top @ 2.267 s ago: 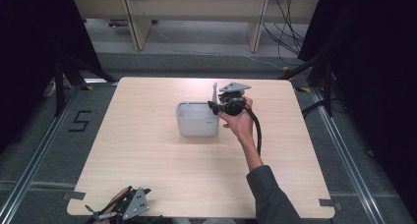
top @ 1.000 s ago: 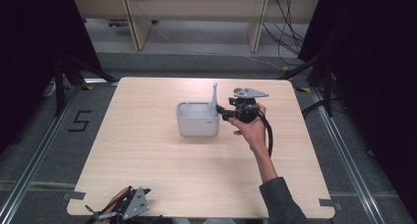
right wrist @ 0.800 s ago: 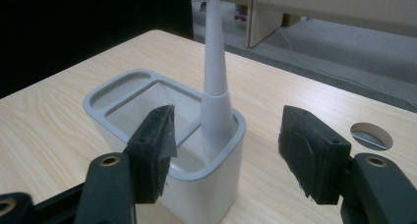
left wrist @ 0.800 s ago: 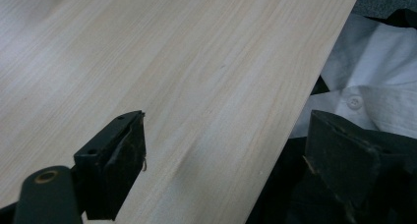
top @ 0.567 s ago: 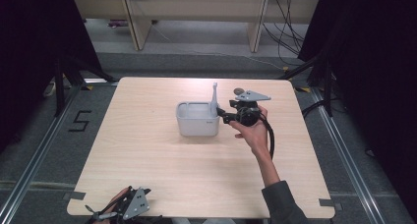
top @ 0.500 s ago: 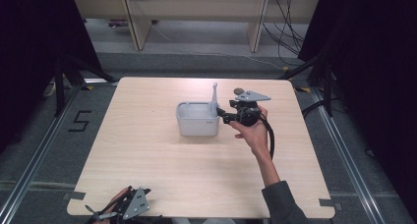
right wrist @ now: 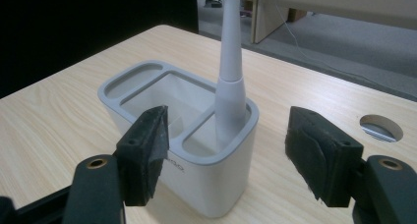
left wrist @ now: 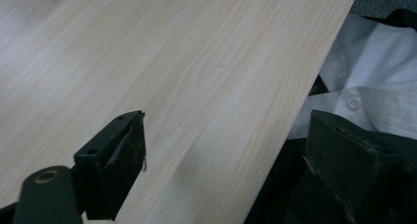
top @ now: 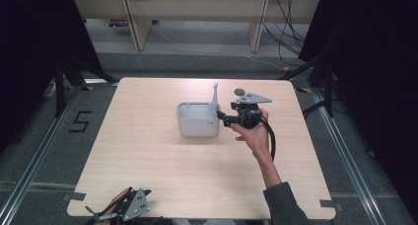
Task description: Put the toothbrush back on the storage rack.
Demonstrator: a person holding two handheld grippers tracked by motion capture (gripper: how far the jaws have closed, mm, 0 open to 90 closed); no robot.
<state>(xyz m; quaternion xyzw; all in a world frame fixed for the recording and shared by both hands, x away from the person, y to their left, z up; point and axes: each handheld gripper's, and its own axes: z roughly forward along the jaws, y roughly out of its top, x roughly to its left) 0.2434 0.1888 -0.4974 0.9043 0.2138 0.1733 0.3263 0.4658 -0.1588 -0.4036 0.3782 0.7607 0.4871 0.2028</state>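
Right tongs (top: 221, 117) sit at the centre right of the high view, held level and pointing left at the grey caddy (top: 197, 119). Their jaws have just been opening and now stand released, one to each side of the caddy's near corner in the right gripper view, pressing on nothing. A pale, tapered handle (right wrist: 230, 62) stands upright in the caddy's small end compartment (right wrist: 211, 140), on the side nearest these tongs; the larger compartments look bare. The caddy stands on the wooden surface (top: 148, 151) just above the middle of the frame. Left tongs (left wrist: 221, 155) rest at the lower left edge of the surface, jaws spread wide and grasping nothing.
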